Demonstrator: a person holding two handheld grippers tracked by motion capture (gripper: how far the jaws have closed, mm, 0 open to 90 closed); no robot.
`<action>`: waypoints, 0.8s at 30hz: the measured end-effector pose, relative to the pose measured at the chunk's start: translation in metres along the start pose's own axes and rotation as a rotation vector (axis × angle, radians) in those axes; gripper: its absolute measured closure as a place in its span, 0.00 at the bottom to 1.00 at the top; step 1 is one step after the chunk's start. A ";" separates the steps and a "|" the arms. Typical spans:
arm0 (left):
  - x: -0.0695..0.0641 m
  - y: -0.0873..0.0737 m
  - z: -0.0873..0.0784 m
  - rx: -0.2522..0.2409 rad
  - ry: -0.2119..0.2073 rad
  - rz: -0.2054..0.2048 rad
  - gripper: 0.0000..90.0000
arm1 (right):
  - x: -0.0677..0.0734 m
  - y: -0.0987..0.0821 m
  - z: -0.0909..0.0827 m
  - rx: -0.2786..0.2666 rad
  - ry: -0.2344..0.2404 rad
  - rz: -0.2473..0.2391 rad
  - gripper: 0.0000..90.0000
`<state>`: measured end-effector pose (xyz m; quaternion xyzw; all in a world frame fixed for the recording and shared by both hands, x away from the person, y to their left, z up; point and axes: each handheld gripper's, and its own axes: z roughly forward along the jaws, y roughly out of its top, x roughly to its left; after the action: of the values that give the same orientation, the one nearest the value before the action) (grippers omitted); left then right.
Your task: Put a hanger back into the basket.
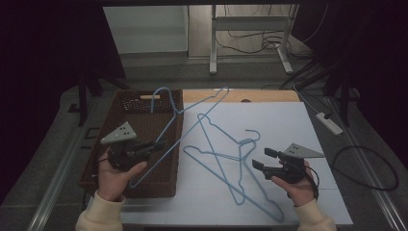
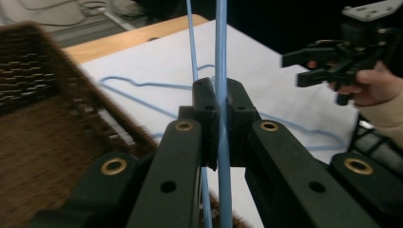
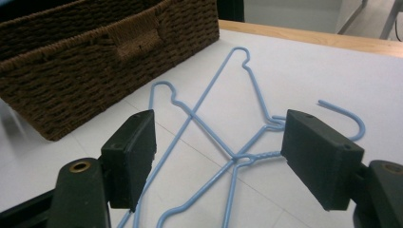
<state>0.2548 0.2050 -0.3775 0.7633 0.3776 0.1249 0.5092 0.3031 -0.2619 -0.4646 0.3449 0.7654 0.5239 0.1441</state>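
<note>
The work in hand is judged to be the moving of blue wire hangers into the basket (image 1: pixel 126 180).

One hanger (image 1: pixel 169 129) is held by the left gripper (image 1: pixel 155 144) above the basket, with its hook end raised beyond the far rim of the basket. Its wire is judged to be light, thin and springy, with a smooth coating, so it can swing or slip in a loose grip. A straight run of wire is probably the best place to take hold, and this is where it is taken: in the left gripper view the fingers (image 2: pixel 206 107) are closed tight on the wire (image 2: pixel 221 71).

Two more hangers (image 1: pixel 226 159) lie crossed on the white surface (image 1: pixel 288 120), just beside the right side of the basket. Because they overlap, one may drag the other when lifted.

The right gripper (image 1: pixel 263 160) hangs on the side of these hangers away from the basket. Its fingers (image 3: pixel 323 159) stand wide apart and nothing is held; the twisted neck (image 3: pixel 254 156) of a hanger is seen between them, not touched.
</note>
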 end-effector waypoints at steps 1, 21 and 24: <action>0.005 -0.001 -0.004 0.000 0.017 -0.002 0.95 | 0.000 0.000 0.000 0.002 -0.002 0.000 0.31; 0.068 -0.031 -0.029 0.034 0.164 -0.076 0.95 | -0.008 -0.008 0.008 0.085 -0.014 0.022 0.31; 0.080 -0.037 -0.032 0.043 0.185 -0.073 0.95 | -0.008 -0.009 0.009 0.095 -0.008 0.021 0.31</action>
<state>0.2739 0.2904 -0.4109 0.7450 0.4529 0.1680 0.4600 0.3108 -0.2634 -0.4770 0.3616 0.7851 0.4871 0.1250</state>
